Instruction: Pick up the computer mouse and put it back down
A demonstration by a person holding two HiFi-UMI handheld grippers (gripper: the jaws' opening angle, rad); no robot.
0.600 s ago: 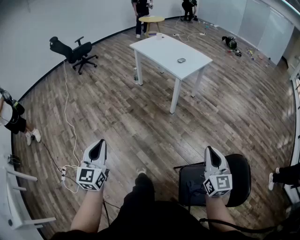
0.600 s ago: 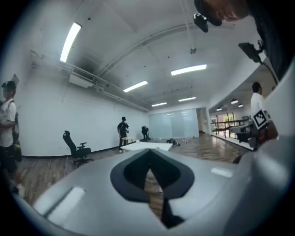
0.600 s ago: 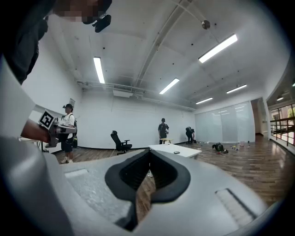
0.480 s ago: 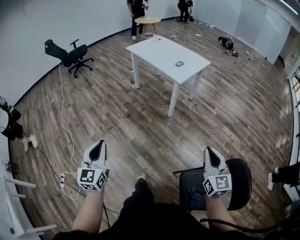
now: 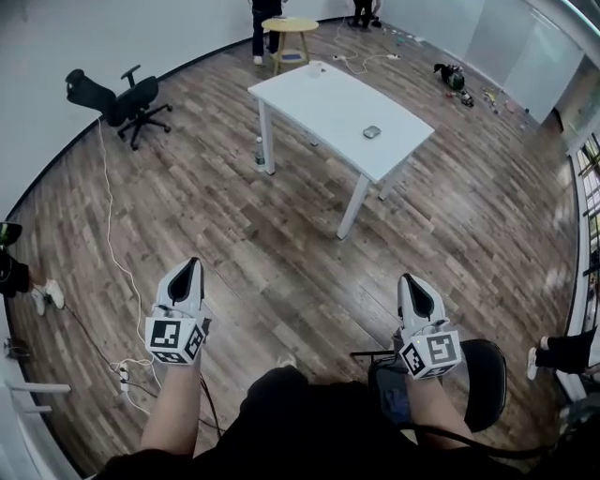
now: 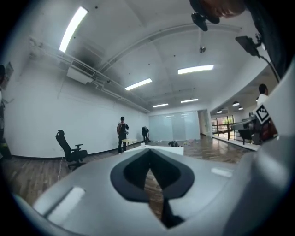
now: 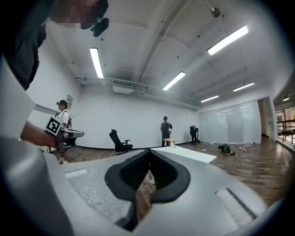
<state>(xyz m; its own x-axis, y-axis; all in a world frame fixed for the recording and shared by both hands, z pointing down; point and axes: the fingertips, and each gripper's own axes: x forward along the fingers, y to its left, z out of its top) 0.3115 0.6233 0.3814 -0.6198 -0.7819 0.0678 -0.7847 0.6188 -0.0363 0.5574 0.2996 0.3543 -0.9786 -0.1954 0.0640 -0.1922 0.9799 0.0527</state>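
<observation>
A small grey computer mouse (image 5: 372, 132) lies on the white table (image 5: 319, 98), near its right edge, far ahead of me across the wooden floor. My left gripper (image 5: 194, 263) is held level at the lower left, shut and empty. My right gripper (image 5: 409, 277) is held level at the lower right, also shut with nothing in it. Both point toward the table and are well short of it. In the left gripper view the closed left gripper (image 6: 147, 150) lines up with the table (image 6: 162, 148); in the right gripper view the right gripper (image 7: 149, 151) does too, with the table (image 7: 186, 154) beyond.
A black stool (image 5: 476, 375) stands under my right forearm. An office chair (image 5: 117, 97) sits at the far left, a white cable (image 5: 111, 230) runs over the floor, a bottle (image 5: 259, 152) stands by a table leg. A round wooden table (image 5: 289, 26) and people stand beyond.
The table and mouse have drawn nearer and shifted slightly right in the head view. Both grippers sit higher in the frame, and the black stool has slid back under my right arm.
</observation>
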